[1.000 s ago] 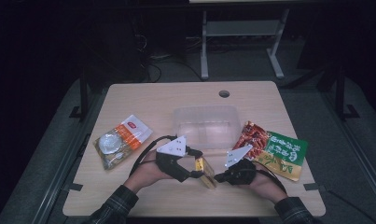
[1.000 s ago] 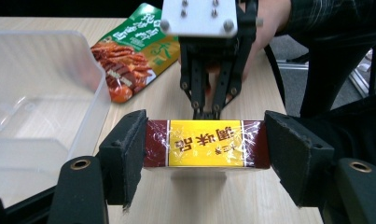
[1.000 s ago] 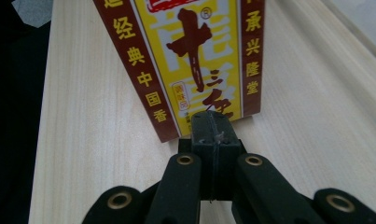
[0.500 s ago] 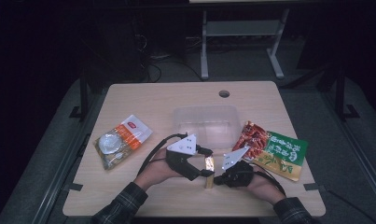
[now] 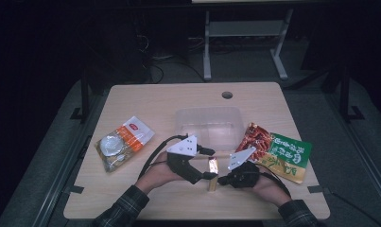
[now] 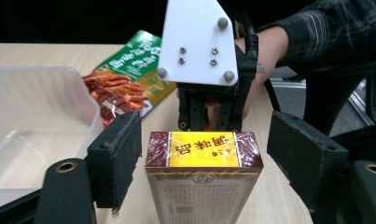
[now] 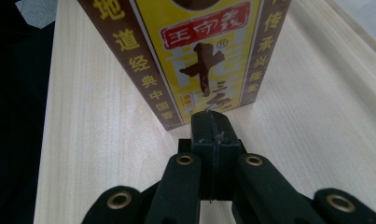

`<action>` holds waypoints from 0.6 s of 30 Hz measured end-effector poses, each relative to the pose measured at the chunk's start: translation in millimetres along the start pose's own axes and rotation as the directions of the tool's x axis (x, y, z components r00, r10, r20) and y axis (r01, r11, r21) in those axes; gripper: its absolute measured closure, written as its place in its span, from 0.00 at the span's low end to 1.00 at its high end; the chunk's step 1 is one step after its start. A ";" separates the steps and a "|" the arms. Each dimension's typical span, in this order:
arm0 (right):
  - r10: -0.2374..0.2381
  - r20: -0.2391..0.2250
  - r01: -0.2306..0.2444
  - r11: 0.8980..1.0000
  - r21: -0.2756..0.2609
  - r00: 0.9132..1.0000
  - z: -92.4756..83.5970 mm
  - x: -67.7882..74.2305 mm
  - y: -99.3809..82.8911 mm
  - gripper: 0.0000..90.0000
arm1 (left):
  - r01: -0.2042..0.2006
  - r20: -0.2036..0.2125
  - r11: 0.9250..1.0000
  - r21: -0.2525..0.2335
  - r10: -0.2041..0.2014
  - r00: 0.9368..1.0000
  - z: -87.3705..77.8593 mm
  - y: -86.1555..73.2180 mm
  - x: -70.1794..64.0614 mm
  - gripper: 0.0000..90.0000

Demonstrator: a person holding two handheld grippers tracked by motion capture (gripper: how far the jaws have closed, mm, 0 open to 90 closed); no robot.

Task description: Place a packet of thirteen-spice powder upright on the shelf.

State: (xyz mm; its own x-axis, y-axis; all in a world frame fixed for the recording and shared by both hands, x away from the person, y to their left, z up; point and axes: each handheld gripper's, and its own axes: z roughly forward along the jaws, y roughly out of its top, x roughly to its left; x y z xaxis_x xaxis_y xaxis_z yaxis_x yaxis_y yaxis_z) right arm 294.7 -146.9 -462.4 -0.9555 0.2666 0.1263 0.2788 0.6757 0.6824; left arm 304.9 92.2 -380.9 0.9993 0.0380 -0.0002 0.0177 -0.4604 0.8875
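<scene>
A small brown and yellow box (image 5: 212,167) with Chinese print stands upright on the table near the front edge. My left gripper (image 5: 208,163) straddles it, and its jaws have just been opening. In the left gripper view the box (image 6: 203,154) sits between the black pads (image 6: 118,158) with a gap on each side, wider on the right. My right gripper (image 5: 222,179) lies just right of the box. In the right gripper view its jaws (image 7: 213,135) are shut with nothing between them, tips against the foot of the box (image 7: 190,56).
A clear plastic container (image 5: 209,125) stands just behind the grippers. A red and green snack bag (image 5: 278,151) lies at the right, an orange and white packet (image 5: 124,142) at the left. A round cable hole (image 5: 227,94) sits near the table's far edge.
The box was tilted in the left gripper's hold and now stands upright on the table. The left jaws have spread away from its sides. The right gripper has stayed put.
</scene>
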 end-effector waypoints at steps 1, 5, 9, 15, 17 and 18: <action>-0.002 0.001 0.002 1.000 -0.002 1.000 -0.9 -0.3 -0.3 1.00 | 0.005 -0.002 1.000 0.000 -0.005 1.000 -2.4 0.0 -0.1 0.25; 0.025 0.005 -0.025 1.000 -0.015 1.000 -6.7 -1.3 -1.8 0.95 | 0.036 -0.030 0.999 0.003 -0.035 0.999 -14.2 -4.9 -2.3 0.21; 0.052 0.008 -0.052 0.998 -0.038 0.999 -14.5 -2.2 -4.3 0.88 | 0.063 -0.058 0.998 0.024 -0.061 0.996 -26.3 -15.3 -5.3 0.20; 0.052 0.006 -0.052 0.997 -0.049 0.999 -24.0 -1.8 -6.9 0.73 | 0.102 -0.119 0.991 0.088 -0.091 0.989 -42.5 -36.8 -10.8 0.18; 0.059 -0.013 -0.059 0.998 -0.038 0.998 -25.8 -1.2 -7.3 0.69 | 0.123 -0.138 0.987 0.107 -0.108 0.985 -46.9 -46.2 -13.4 0.18; 0.068 -0.017 -0.069 0.997 -0.038 0.998 -26.5 0.1 -7.6 0.67 | 0.128 -0.150 0.984 0.121 -0.110 0.983 -49.5 -50.9 -14.6 0.18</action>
State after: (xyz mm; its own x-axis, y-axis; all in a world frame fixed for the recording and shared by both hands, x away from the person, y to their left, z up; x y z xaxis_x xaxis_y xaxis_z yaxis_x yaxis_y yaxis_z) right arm 289.9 -170.2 -448.5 -0.9358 0.3003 0.1848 0.3400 0.6294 0.6987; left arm 287.8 159.0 -403.2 0.9749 0.2207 -0.0284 0.1497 -0.5560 0.8176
